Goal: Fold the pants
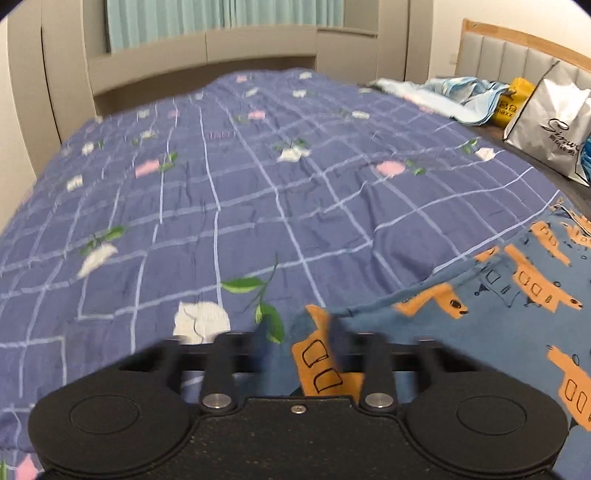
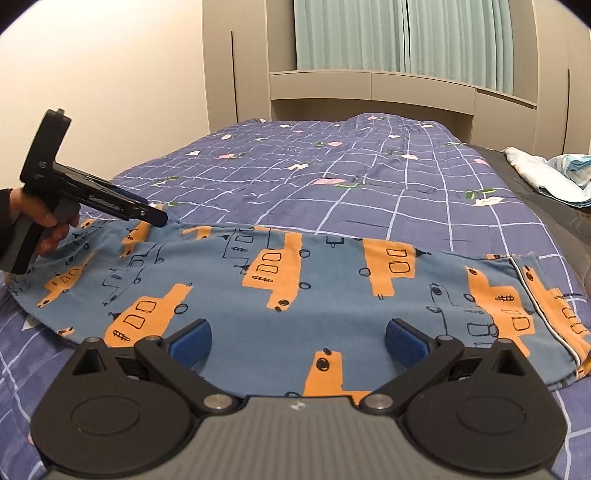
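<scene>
While my left gripper (image 2: 157, 218) pinches the pants (image 2: 295, 291) edge on the bed (image 2: 369, 184), my right gripper (image 2: 297, 341) hovers with fingers spread.

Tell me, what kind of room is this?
Most likely a bedroom. There is a big bed with a purple checked quilt, a padded headboard, and curtains over built-in cupboards. Blue pants with orange trucks lie on the quilt.

Black tongs (image 2: 297, 343) with blue pads (image 2: 192, 343), silver pivot screws.
</scene>
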### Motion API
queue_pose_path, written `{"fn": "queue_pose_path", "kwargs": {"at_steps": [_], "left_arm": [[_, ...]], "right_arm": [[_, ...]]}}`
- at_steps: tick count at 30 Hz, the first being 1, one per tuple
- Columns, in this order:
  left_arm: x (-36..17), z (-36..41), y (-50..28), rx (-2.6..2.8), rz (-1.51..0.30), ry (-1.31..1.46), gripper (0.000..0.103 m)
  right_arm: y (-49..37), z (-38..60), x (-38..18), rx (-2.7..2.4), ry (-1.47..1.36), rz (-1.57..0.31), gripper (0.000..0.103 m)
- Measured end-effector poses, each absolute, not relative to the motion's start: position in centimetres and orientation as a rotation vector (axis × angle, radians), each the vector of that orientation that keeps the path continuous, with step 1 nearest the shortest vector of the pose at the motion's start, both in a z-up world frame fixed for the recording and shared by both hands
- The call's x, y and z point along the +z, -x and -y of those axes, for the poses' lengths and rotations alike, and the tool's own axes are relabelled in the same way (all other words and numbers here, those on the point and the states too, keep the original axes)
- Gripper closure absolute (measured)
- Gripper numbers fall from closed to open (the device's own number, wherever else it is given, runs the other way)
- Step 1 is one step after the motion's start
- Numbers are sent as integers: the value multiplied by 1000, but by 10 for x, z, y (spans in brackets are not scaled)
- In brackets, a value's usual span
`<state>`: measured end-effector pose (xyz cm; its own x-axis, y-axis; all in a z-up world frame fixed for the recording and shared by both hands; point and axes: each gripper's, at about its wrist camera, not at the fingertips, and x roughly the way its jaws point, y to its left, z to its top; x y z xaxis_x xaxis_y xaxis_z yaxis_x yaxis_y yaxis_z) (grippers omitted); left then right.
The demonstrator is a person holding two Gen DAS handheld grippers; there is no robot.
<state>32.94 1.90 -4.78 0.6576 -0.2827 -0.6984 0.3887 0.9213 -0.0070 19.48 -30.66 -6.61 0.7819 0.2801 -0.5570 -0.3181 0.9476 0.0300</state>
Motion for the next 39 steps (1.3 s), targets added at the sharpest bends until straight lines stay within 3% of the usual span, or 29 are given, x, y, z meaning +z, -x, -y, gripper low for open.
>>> {"fn": "queue_pose_path", "kwargs": {"at_steps": [2, 4, 13, 15, 16, 17, 18, 19, 20, 23, 30, 39], "left_arm": [[-48, -19, -331, -396, -767, -125, 91], [-48, -15, -329, -387, -751, -142, 93], [-53, -9, -328, -337, -731, -149, 93], [-53, -9, -327, -326, -724, -142, 87], [-51, -9, -325, -316, -720, -140, 78], [-49, -9, -323, -305, -718, -140, 61], [-46, -8, -321, -299, -722, -136, 51], [-43, -7, -318, -295, -721, -128, 31], [-39, -5, -313, -291, -709, -118, 22], [-29, 8, -295, -307, -664, -116, 11], [-24, 67, -261, -418, -614, -46, 1], [-53, 122, -254, -483, -670, 18, 1]], "right_arm": [[-195, 306, -67, 323, 73, -588, 0], [-195, 305, -67, 325, 72, -587, 0], [-193, 310, -67, 321, 49, -578, 0], [-192, 312, -66, 318, 38, -573, 0], [-191, 315, -65, 318, 28, -569, 0], [-190, 318, -63, 314, 18, -563, 0], [-189, 322, -62, 305, 9, -557, 0], [-188, 327, -60, 290, 1, -550, 0], [-187, 334, -59, 271, -7, -543, 0], [-181, 358, -56, 195, -53, -525, 0], [-168, 418, -56, -24, -207, -545, 0], [-181, 460, -64, -75, -402, -595, 1]]}}
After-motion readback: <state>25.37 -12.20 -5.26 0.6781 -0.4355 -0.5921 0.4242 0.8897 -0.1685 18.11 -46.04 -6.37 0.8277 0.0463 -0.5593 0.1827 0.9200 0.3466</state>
